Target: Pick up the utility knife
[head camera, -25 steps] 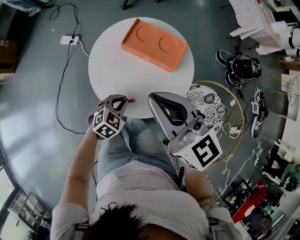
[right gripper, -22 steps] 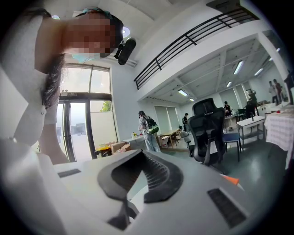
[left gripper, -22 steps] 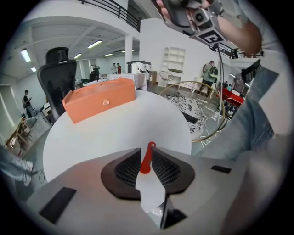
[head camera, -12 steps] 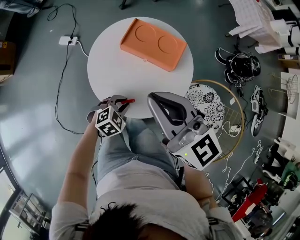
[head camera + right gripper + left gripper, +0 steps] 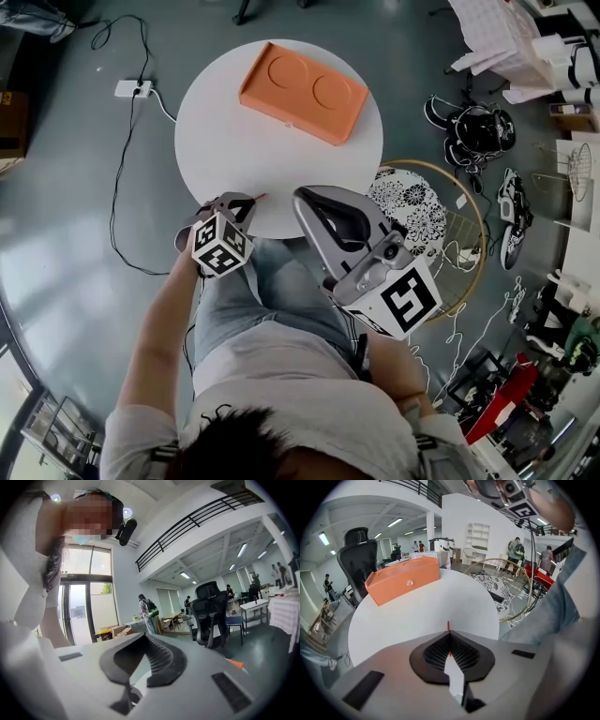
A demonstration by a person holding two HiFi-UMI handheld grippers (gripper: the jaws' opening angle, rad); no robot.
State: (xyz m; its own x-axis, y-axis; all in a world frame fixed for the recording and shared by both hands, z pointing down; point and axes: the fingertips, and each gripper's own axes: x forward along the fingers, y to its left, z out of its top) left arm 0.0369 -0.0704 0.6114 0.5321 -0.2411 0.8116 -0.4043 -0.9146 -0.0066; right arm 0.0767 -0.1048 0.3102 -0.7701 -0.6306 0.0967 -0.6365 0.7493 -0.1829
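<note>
- Left gripper (image 5: pixel 246 200) sits at the near edge of the round white table (image 5: pixel 234 141), tilted down toward the top.
- Left gripper view: the jaws are pressed together at the tip (image 5: pixel 448 632), pinching a thin red sliver, the utility knife (image 5: pixel 448 626). A short red end pokes out past the tips; a red speck shows between the ribbed pads.
- Head view: the same red end of the knife (image 5: pixel 260 196) shows just beyond the left jaws, right over the table's near rim. The rest of the knife is hidden by the gripper.
- Whether the knife is touching the tabletop cannot be told.
- Right gripper (image 5: pixel 314 199) is held over the person's lap, just off the table's edge, roughly level. Its own view shows the pads meeting at the tip (image 5: pixel 144 635) with nothing between them.
- Orange tray (image 5: pixel 302 91) with two round recesses lies on the far side of the table, well apart from both grippers.
- Power strip (image 5: pixel 130 89) lies on the floor left of the table.
</note>
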